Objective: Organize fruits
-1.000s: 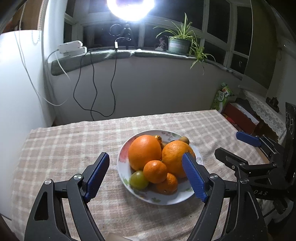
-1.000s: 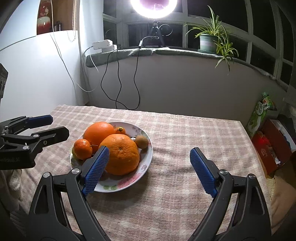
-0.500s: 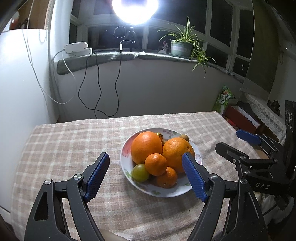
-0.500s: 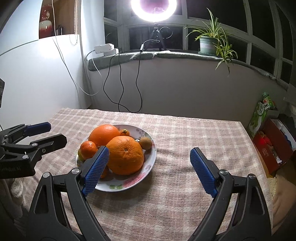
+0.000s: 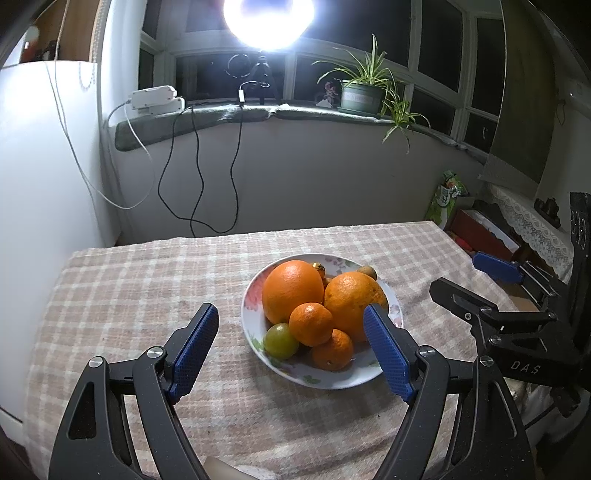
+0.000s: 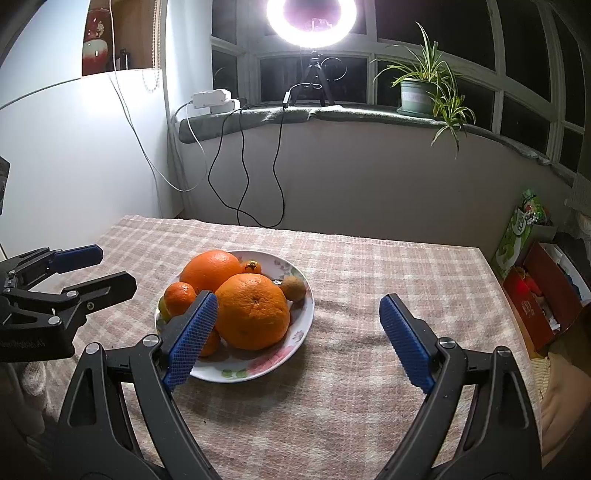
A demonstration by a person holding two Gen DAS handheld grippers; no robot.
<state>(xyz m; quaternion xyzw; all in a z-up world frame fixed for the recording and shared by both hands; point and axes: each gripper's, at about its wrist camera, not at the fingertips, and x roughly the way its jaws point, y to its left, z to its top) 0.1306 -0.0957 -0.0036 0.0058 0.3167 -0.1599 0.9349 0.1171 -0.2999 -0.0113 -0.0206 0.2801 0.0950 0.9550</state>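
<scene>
A white flowered plate (image 5: 369, 376) (image 6: 258, 365) sits on the checked tablecloth. It holds two large oranges (image 5: 292, 290) (image 6: 252, 312), two small mandarins (image 5: 311, 324), a green fruit (image 5: 280, 340), a kiwi (image 6: 293, 288) and a small persimmon (image 6: 252, 266). My left gripper (image 5: 291, 350) is open and empty, above the near side of the plate. My right gripper (image 6: 297, 338) is open and empty, to the right of the plate's front. Each gripper shows in the other's view: the right (image 5: 491, 288), the left (image 6: 88, 269).
The table (image 5: 129, 295) stands against a white wall with dangling cables (image 5: 199, 177). A ring light (image 6: 312, 16) and a potted plant (image 6: 421, 92) are on the sill. Boxes and a green bag (image 6: 521, 229) lie beyond the table's right edge. A white cabinet (image 6: 55, 147) stands at left.
Both grippers have drawn back and risen a little; the plate sits farther off and more central in both views. Both stay open and empty.
</scene>
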